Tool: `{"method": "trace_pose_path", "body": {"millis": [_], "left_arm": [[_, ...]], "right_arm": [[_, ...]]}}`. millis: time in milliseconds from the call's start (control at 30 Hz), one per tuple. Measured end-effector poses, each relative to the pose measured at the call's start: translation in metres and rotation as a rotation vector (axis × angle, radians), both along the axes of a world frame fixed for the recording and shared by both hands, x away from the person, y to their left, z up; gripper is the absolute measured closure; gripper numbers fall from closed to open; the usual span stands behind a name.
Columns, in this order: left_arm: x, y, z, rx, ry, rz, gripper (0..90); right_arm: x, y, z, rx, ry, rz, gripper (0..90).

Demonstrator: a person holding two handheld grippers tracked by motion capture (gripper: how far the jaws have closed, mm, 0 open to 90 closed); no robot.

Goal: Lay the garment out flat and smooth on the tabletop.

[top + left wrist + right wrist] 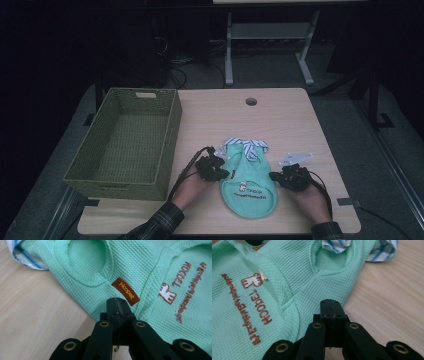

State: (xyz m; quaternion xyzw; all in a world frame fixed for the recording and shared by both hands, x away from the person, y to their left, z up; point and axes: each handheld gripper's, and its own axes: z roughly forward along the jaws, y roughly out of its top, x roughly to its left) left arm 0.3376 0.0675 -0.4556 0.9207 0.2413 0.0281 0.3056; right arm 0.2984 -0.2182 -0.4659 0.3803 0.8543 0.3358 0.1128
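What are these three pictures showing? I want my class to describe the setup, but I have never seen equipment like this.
A person sits at a wooden table holding a hand-operated gripper in each hand: the left gripper and the right gripper. One picture looks down from above; the other two come from cameras riding on each gripper, looking along its black fingers. A small mint-green shirt with a striped collar lies flat on the table, beside an empty woven basket. Both grippers are shut, their tips at the shirt's side edges; whether they pinch cloth is unclear.

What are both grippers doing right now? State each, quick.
Left gripper: fingers shut, at the green garment, hold unclear.
Right gripper: fingers shut, at the garment's other edge, hold unclear.
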Motion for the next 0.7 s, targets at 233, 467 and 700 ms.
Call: {"method": "trace_pose_path", "body": {"millis": [233,467,700], "left_arm": [[0.000,-0.002,0.000,0.004,-0.010,-0.005,89.8],[0.000,-0.001,-0.001,-0.001,-0.011,-0.004,89.8],[0.000,-0.001,-0.001,-0.011,-0.006,-0.003,89.8]], "right_arm": [[0.021,-0.004,0.012,0.085,-0.013,-0.027,84.6],[0.056,0.000,0.013,0.102,-0.001,-0.053,81.0],[0.082,0.010,0.004,0.125,0.047,-0.076,76.3]]}}
